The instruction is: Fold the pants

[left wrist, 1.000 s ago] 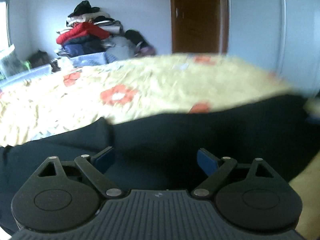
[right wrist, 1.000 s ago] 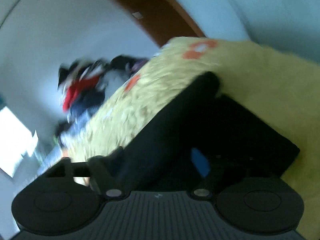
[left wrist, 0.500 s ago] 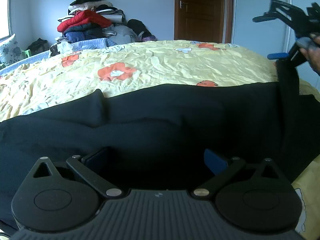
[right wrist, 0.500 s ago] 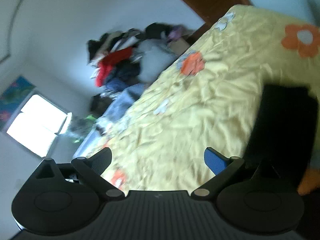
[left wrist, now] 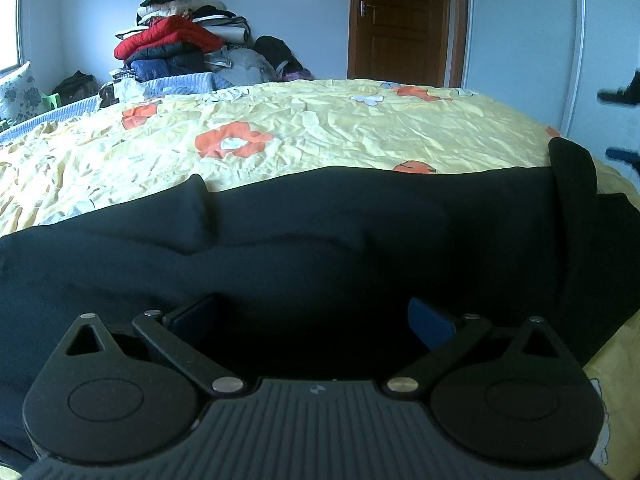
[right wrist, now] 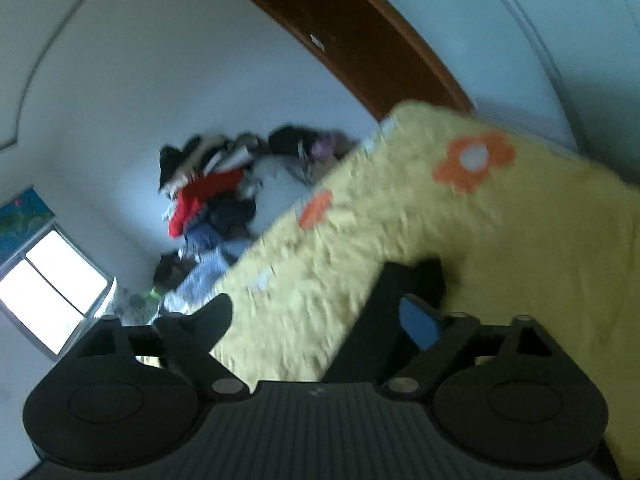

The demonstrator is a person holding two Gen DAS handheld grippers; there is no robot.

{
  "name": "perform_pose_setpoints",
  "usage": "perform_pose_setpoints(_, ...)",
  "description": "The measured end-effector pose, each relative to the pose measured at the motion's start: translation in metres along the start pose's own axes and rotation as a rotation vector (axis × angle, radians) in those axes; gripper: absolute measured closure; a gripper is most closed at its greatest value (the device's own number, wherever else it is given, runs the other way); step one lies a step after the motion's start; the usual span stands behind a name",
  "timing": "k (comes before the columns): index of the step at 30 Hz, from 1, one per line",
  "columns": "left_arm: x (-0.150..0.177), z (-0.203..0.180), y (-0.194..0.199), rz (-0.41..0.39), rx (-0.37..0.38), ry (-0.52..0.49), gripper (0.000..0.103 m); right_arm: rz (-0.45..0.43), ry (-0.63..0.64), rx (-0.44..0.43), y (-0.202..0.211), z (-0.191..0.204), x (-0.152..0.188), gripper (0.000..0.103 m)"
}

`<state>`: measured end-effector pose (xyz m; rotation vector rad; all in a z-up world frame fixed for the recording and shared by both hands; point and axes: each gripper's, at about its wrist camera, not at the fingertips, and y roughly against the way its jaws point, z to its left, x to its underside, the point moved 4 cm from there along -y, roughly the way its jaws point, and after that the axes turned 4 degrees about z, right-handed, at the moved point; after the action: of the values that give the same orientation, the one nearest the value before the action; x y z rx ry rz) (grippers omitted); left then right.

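A pale-walled bedroom with a brown wooden door and one heap of piled clothes in the corner frames the bed under its yellow, orange-flowered cotton sheet, and across its near edge lies the single pair of black fabric pants, spread wide, I'd judge, so both ends can be reached for the fold. The left gripper hovers over the dark cloth with jaws spread full and nothing pinched. The right gripper is spread too, its jaws just narrowing a little, a strip of the pants lying between them unpinched, likely lining up on that end.
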<state>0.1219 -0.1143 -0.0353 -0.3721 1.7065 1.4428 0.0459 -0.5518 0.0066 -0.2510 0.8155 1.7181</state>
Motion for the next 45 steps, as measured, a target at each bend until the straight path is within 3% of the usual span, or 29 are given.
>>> perform_pose_setpoints(1,0.000,0.000,0.000,0.000,0.000,0.000,0.000,0.012,-0.012,0.001,-0.004,-0.003,0.004,0.021)
perform_pose_setpoints(5,0.000,0.000,0.000,0.000,0.001,0.000,0.000,0.008,-0.052,0.009,-0.014,-0.009,0.009,0.021)
perform_pose_setpoints(12,0.000,0.000,0.000,0.000,0.001,0.000,0.000,-0.052,-0.152,0.127,-0.014,-0.031,0.005,0.021)
perform_pose_setpoints(16,0.000,0.000,0.000,0.000,0.001,0.000,0.000,-0.040,-0.198,0.003,-0.016,-0.030,0.008,0.021)
perform_pose_setpoints(25,0.000,0.000,0.000,0.000,0.002,-0.001,0.000,-0.004,-0.133,-0.083,-0.028,-0.008,0.006,0.021)
perform_pose_setpoints(30,0.000,0.000,0.000,0.000,0.002,0.000,0.000,0.055,-0.054,0.084,-0.051,-0.012,0.006,0.023)
perform_pose_setpoints(31,0.000,0.000,0.000,0.000,0.002,0.000,0.000,0.058,-0.050,0.100,-0.053,-0.014,0.007,0.038)
perform_pose_setpoints(32,0.000,0.000,0.000,0.000,0.002,0.000,0.000,0.061,-0.054,0.121,-0.055,-0.017,0.008,0.067)
perform_pose_setpoints(34,0.000,0.000,0.000,0.000,0.003,0.000,0.000,0.066,-0.062,0.133,-0.056,-0.022,0.011,0.098)
perform_pose_setpoints(38,0.000,0.000,0.000,0.000,0.002,-0.001,0.000,0.052,-0.021,0.102,-0.048,-0.012,0.013,0.099)
perform_pose_setpoints(41,0.000,0.000,0.000,0.000,0.003,-0.001,0.000,0.011,-0.016,-0.019,-0.037,0.020,-0.005,0.099)
perform_pose_setpoints(45,0.000,0.000,0.000,0.000,0.003,0.000,0.000,-0.121,0.029,-0.232,-0.002,0.087,-0.038,0.099)
